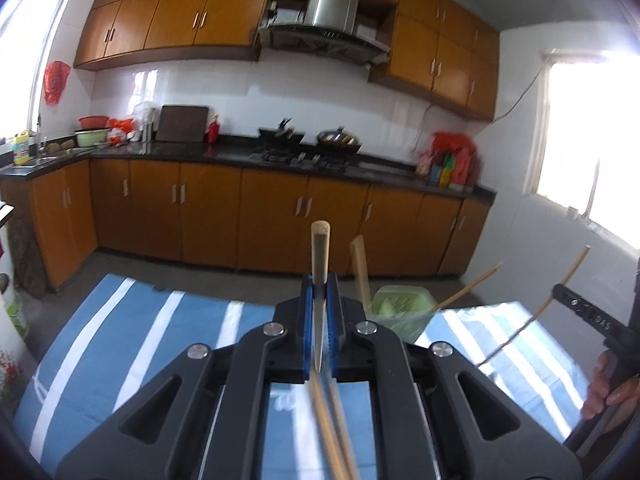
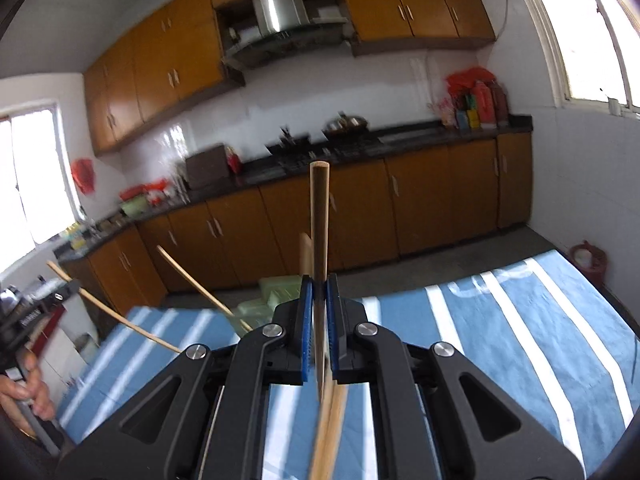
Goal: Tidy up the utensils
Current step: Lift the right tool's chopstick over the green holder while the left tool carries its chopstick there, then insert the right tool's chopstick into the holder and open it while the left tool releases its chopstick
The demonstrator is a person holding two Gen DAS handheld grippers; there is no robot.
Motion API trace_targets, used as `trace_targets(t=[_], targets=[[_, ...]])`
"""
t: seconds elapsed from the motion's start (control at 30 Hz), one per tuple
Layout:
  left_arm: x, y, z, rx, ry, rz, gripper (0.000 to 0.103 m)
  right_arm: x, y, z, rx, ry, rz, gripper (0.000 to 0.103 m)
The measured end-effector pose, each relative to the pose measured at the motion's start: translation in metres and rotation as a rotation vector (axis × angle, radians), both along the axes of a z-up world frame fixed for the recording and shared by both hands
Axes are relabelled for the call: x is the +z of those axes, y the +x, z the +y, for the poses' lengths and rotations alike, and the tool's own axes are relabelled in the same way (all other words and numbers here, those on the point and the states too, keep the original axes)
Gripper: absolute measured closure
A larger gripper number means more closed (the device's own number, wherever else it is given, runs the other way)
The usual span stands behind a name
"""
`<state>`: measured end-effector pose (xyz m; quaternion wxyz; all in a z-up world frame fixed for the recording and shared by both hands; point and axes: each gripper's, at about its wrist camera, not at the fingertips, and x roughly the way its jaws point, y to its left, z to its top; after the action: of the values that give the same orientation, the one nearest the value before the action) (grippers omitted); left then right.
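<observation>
Wooden chopsticks sit pinched in both your grippers. Left gripper: blue-padded jaws pressed onto a chopstick that stands up past the fingertips, its cut end toward the lens; a blurred second stick runs back under the jaws toward the camera. Right gripper: jaws pinching a chopstick the same way, upright, with a blurred length trailing below.

Just beyond the left jaws, a pale green holder stands on the blue striped cloth covering the bench. A flat wooden stick leans up out of it, and a thin one angles off to the right. From the right wrist view the holder sits just behind the jaws, a thin stick slanting out to the left.

Each view catches the other gripper at its edge: your right one at the far right of the left view, hand wrapped on the grip, a thin stick crossing it; your left one at the far left of the right view.

Farther out: orange cabinets, dark countertop, stove with a wok, range hood above.
</observation>
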<state>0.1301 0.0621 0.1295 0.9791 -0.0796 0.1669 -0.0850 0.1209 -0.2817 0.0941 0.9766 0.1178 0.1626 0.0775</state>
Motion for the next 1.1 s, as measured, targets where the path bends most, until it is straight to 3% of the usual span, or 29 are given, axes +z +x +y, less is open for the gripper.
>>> trace_targets(t=[0.23, 0.37, 0.7, 1.1], targets=[[0.043, 0.010, -0.027, -0.021, -0.073, -0.116, 0.095, 0.042, 0.012, 0.021, -0.014, -0.002, -0.167, 0.096], [0.048, 0.030, -0.042, -0.024, -0.086, -0.120, 0.095, 0.044, 0.033, 0.031, -0.046, -0.028, -0.218, 0.096], [0.009, 0.080, -0.070, -0.030, -0.046, -0.048, 0.095, 0.005, 0.089, 0.041, -0.038, -0.016, -0.114, 0.096], [-0.028, 0.108, -0.069, -0.043, -0.037, 0.069, 0.095, -0.018, 0.099, 0.046, -0.021, -0.027, -0.015, 0.095]])
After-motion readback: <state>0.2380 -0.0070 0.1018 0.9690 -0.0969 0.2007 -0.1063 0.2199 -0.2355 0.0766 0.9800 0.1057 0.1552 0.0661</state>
